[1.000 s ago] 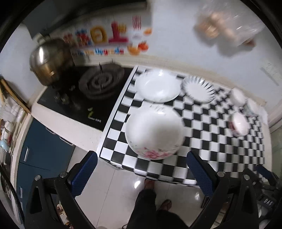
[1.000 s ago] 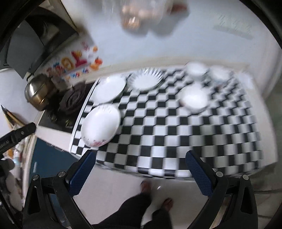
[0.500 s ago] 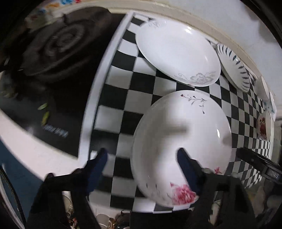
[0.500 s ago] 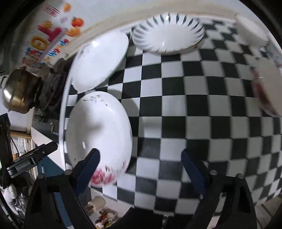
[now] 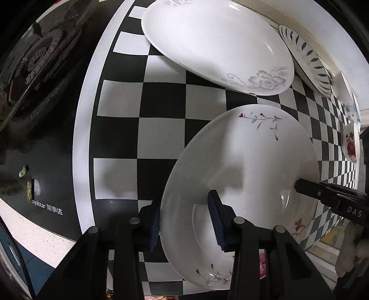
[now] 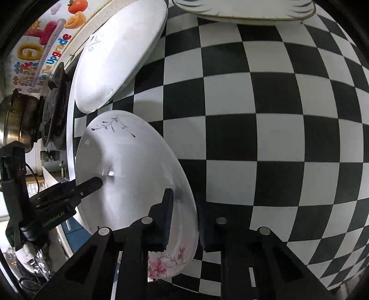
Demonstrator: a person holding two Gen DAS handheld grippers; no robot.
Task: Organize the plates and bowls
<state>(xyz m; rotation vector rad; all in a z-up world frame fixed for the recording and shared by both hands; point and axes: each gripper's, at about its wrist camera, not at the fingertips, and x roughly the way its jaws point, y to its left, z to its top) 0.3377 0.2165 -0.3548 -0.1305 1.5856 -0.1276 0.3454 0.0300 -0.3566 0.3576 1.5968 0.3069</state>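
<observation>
A large white plate with pink flowers lies near the front edge of the checkered counter. My left gripper is shut on its left rim, one pad under and one pad on top. My right gripper is shut on the plate's right rim the same way. Behind it lies a second large white plate with a grey flower, also in the right wrist view. A blue-striped plate lies further right at the back.
A black gas hob adjoins the counter on the left, with a metal pot on it. Small bowls stand at the counter's far right. The checkered counter stretches right of the plates. The wall runs behind.
Both grippers have moved down to the flowered plate and closed on its opposite rims; half a second ago they were open above it.
</observation>
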